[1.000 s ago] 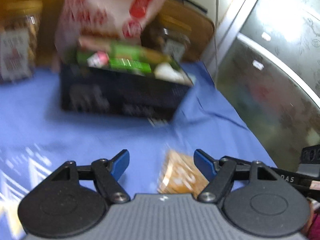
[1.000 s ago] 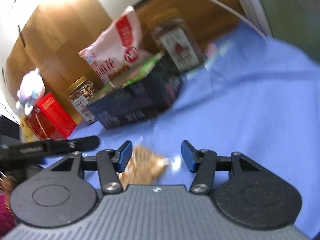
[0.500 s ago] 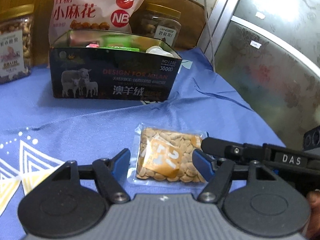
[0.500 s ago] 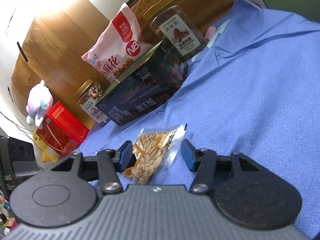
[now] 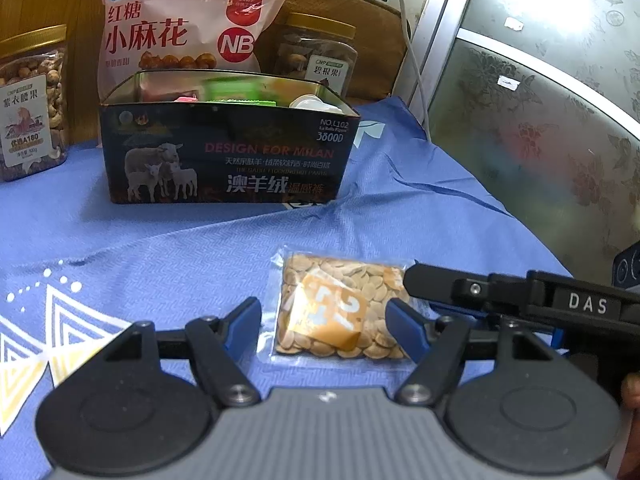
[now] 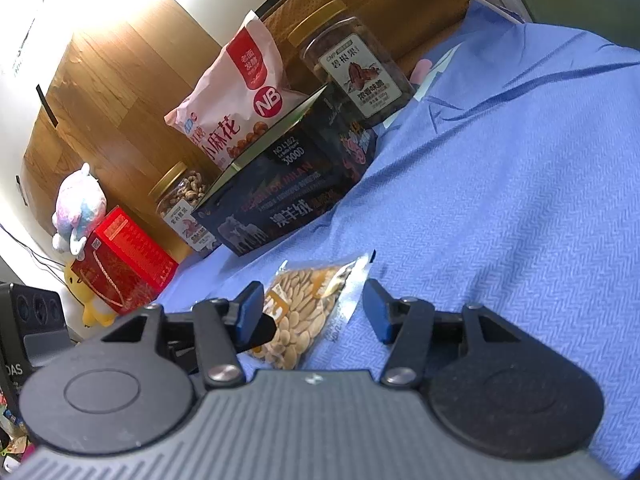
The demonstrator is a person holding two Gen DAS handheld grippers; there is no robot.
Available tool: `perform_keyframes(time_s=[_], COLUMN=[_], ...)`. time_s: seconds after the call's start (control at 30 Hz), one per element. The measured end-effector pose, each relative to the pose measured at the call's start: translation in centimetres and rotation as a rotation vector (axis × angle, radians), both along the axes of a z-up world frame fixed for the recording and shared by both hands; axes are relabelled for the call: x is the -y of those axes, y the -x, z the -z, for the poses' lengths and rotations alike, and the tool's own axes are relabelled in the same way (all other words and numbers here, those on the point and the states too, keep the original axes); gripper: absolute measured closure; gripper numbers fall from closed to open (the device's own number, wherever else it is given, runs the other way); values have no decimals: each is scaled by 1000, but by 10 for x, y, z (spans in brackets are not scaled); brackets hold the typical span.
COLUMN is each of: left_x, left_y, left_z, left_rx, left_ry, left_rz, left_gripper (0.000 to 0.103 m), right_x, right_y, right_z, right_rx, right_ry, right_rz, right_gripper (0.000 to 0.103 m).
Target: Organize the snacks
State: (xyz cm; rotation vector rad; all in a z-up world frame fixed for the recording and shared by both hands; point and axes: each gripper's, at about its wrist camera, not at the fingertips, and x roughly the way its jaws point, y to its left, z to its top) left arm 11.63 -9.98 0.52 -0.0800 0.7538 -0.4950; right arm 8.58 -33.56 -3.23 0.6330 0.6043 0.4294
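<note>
A clear packet of pale seeds (image 5: 340, 312) with an orange label lies flat on the blue cloth (image 5: 160, 256). My left gripper (image 5: 324, 322) is open and straddles it, blue pads on either side, not pressing. My right gripper (image 6: 314, 308) is open too, with the same packet (image 6: 304, 308) between its fingers. One black right finger (image 5: 440, 286) reaches in from the right, by the packet's far right corner. Behind stands an open dark box (image 5: 224, 152) printed with sheep, holding several snacks.
A pink snack bag (image 5: 192, 20) leans behind the box, with a nut jar (image 5: 32, 104) to its left and another jar (image 5: 320, 56) to its right. A red carton (image 6: 124, 256) and plush toys (image 6: 78, 208) sit far left. A frosted glass panel (image 5: 540, 120) borders the right.
The left gripper has come closer and lower over the packet, and the blur has cleared. The right gripper's finger has appeared beside the packet. Little differs over the last half second.
</note>
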Motion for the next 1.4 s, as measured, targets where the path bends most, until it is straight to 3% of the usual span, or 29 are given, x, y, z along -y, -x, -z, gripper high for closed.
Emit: perform_keyframes(time_s=[0.57, 1.2, 1.27, 1.4], left_x=[-9, -13, -13, -14], left_y=[2, 2, 2, 2], left_z=[0, 1, 1, 1], left_rx=[12, 16, 16, 16], left_ry=[-1, 13, 14, 15], left_rz=[-23, -7, -6, -11], left_gripper=[32, 32, 32, 31], right_x=[-3, 15, 14, 14], right_y=[4, -44, -41, -30], right_z=[2, -5, -5, -3], right_rx=[46, -124, -129, -160], right_ry=[22, -48, -46, -46], right_rz=[83, -79, -105, -121], right_gripper=[45, 41, 45, 68])
